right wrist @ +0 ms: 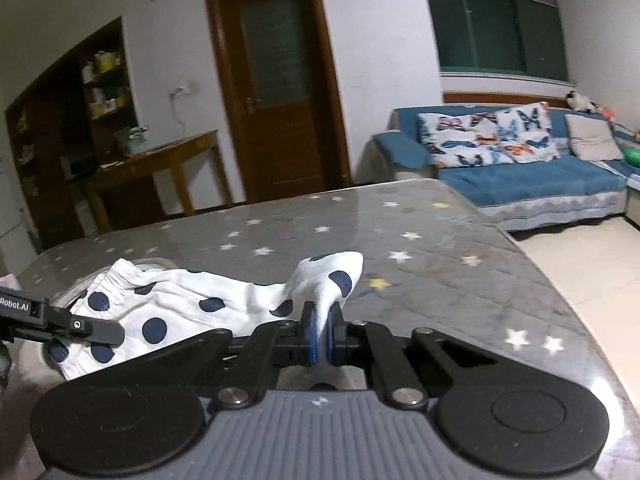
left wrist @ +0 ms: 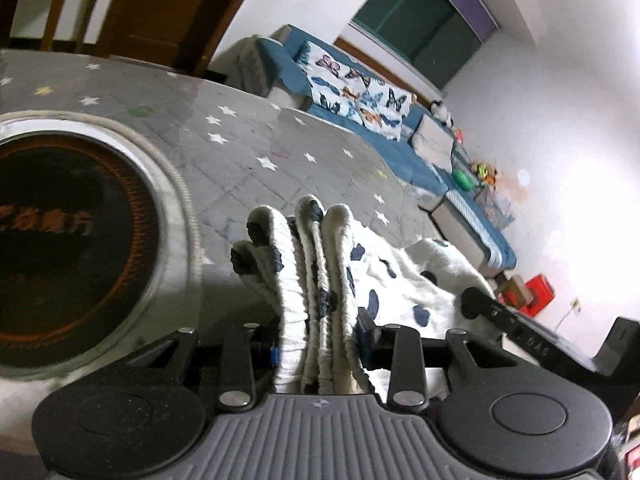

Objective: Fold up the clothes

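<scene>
Both tools are clamping the polka-dot garment point(right wrist: 168, 304) over the star-patterned desk point(right wrist: 440, 248): the left tool point(left wrist: 320, 344) is pinching its gathered waistband, the right tool point(right wrist: 320, 340) a corner, cloth stretching toward nine o'clock between them.

We see a table covered by a grey quilted cloth printed with white and yellow stars point(right wrist: 420, 240), under a glossy clear sheet that catches reflections. Set into the table, at the left in the left wrist view, we see a round black hotplate with orange rings and a silver rim point(left wrist: 72, 248). At the near left in the right wrist view, a white garment with dark blue polka dots point(right wrist: 168, 304) lies partly on the table.
</scene>
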Demonstrator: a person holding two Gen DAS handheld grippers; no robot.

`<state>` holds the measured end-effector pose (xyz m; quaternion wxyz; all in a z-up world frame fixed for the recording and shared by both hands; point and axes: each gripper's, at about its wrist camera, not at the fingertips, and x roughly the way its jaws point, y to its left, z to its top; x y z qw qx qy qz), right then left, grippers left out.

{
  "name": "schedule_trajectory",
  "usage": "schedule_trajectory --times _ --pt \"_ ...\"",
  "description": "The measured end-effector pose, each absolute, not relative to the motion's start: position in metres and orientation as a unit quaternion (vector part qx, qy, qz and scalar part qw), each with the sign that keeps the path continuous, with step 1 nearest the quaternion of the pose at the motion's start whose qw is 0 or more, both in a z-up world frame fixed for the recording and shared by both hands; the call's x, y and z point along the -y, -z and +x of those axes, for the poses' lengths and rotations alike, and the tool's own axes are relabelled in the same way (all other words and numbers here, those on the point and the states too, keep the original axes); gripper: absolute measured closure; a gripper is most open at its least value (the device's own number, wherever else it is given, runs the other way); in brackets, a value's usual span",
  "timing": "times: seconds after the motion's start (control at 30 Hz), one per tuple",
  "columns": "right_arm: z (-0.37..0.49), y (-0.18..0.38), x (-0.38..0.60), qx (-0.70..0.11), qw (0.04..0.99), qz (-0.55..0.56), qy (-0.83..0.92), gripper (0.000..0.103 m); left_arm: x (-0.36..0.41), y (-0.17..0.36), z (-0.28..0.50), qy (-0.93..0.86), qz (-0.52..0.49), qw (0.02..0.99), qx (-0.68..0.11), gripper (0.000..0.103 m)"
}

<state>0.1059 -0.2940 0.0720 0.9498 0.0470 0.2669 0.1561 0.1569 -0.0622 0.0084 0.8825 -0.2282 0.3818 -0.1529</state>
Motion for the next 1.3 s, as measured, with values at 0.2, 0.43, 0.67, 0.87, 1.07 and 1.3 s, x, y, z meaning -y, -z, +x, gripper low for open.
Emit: schedule_trajectory --times 0.2,0.43,0.67,0.87,1.07,1.3 --pt "0.115 -0.049 0.302 -0.299 0.945 0.036 -0.129 0.089 0.08 -0.002 0.16 0.142 -0.178 0.89 -0.396 0.052" --pt "0.116 -0.051 0.306 -0.288 0.947 0.047 -0.137 0.084 0.081 -0.013 0.148 0.126 -0.133 0.91 -0.373 0.023" --pt "0.127 -0.051 0.295 -0.298 0.938 0.06 -0.167 0.067 0.093 -0.032 0.139 0.12 -0.075 0.934 -0.327 0.008" --pt "0.147 -0.042 0.283 -0.313 0.933 0.05 -0.171 0.067 0.102 -0.023 0.157 0.105 -0.048 0.936 -0.332 0.008" --pt "0.164 -0.034 0.275 -0.33 0.927 0.04 -0.174 0.067 0.098 -0.008 0.181 0.089 -0.042 0.93 -0.355 0.008" --pt "0.174 -0.023 0.272 -0.349 0.921 0.034 -0.171 0.062 0.094 0.009 0.195 0.077 -0.041 0.921 -0.379 0.008"
